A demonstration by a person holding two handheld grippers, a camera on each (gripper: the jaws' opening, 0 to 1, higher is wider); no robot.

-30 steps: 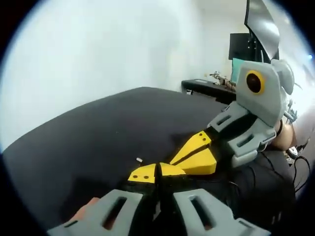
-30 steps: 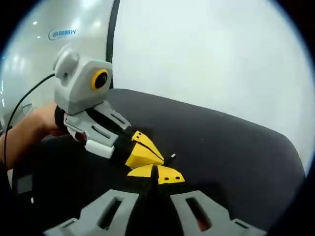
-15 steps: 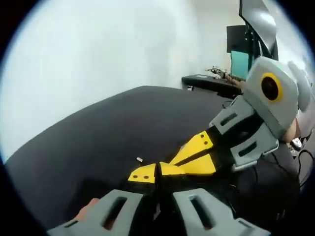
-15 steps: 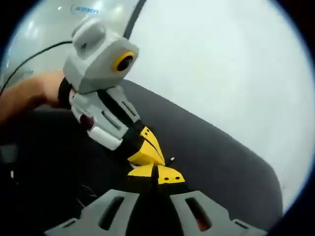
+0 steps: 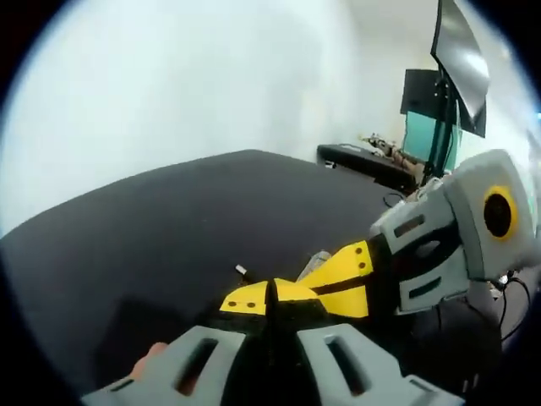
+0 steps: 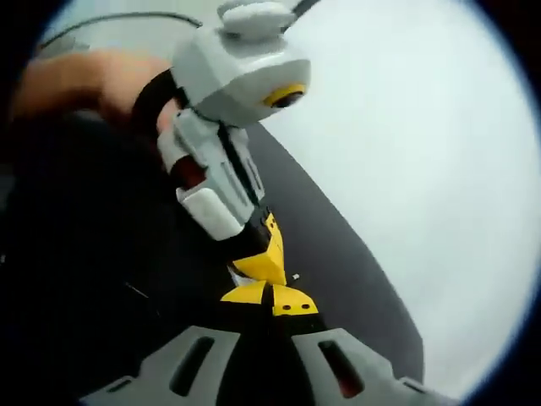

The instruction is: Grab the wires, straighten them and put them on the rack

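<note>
My left gripper (image 5: 270, 296) is shut, its yellow jaws pressed together low over the black table (image 5: 169, 220). A thin dark wire with a small silvery tip (image 5: 242, 271) pokes out just left of those jaws. Coming in from the right, my right gripper (image 5: 342, 275) is also shut, and its jaw tips meet the left one's. In the right gripper view, the right gripper (image 6: 269, 298) is shut beneath the left gripper (image 6: 264, 258), which slants down from the upper left. The wire tip (image 6: 295, 277) shows beside them. Most of the wire is lost against the black table.
A hand (image 6: 84, 76) holds the left gripper's handle. A white wall (image 5: 169, 85) rises behind the table. Far right stand a dark desk (image 5: 363, 161) and a monitor (image 5: 427, 93). Loose cables (image 5: 511, 283) hang at the right edge.
Both grippers have stayed shut and tip to tip. The right gripper's body has swung right and lower in the left gripper view; the right gripper view has rolled, so the left gripper now stands steeper.
</note>
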